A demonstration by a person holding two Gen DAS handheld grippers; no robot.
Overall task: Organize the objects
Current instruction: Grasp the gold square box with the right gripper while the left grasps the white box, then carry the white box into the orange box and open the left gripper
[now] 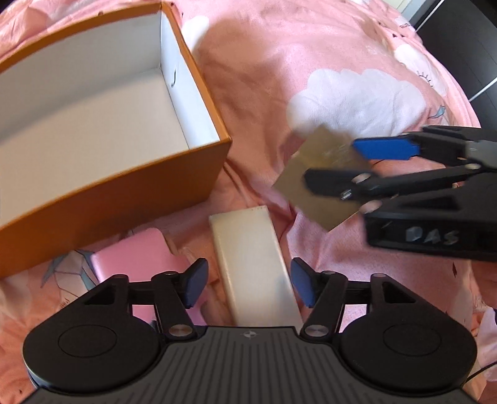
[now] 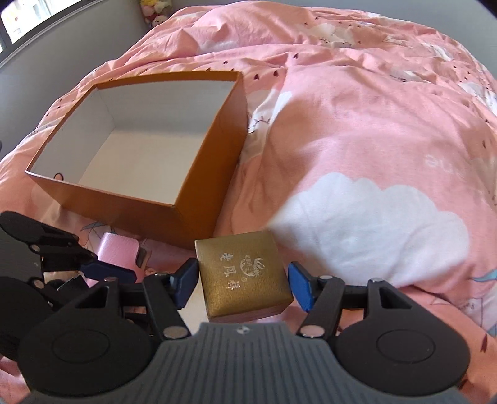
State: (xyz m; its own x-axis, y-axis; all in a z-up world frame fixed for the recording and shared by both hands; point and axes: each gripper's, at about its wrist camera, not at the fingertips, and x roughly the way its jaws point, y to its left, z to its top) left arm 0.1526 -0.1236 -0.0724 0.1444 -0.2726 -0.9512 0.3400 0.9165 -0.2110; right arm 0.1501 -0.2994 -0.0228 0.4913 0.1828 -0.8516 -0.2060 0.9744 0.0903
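Note:
An open orange cardboard box (image 1: 130, 183) with a white inside stands on the pink bedspread; it also shows in the right wrist view (image 2: 205, 174) and looks empty. A white flat power bank (image 1: 251, 264) lies between my left gripper's (image 1: 248, 284) open fingers. A pink case (image 1: 136, 264) lies left of it, also in the right wrist view (image 2: 119, 251). A gold jewellery box (image 2: 243, 276) sits between my right gripper's (image 2: 243, 286) open fingers, close to the left pad with a gap at the right pad. The gold box also shows in the left wrist view (image 1: 310, 174), with the right gripper (image 1: 335, 163) around it.
The pink bedspread (image 2: 357, 140) with white clouds covers the whole surface, with folds. A grey wall and window (image 2: 25, 21) lie at the far left. Dark furniture (image 1: 466, 46) stands at the right past the bed.

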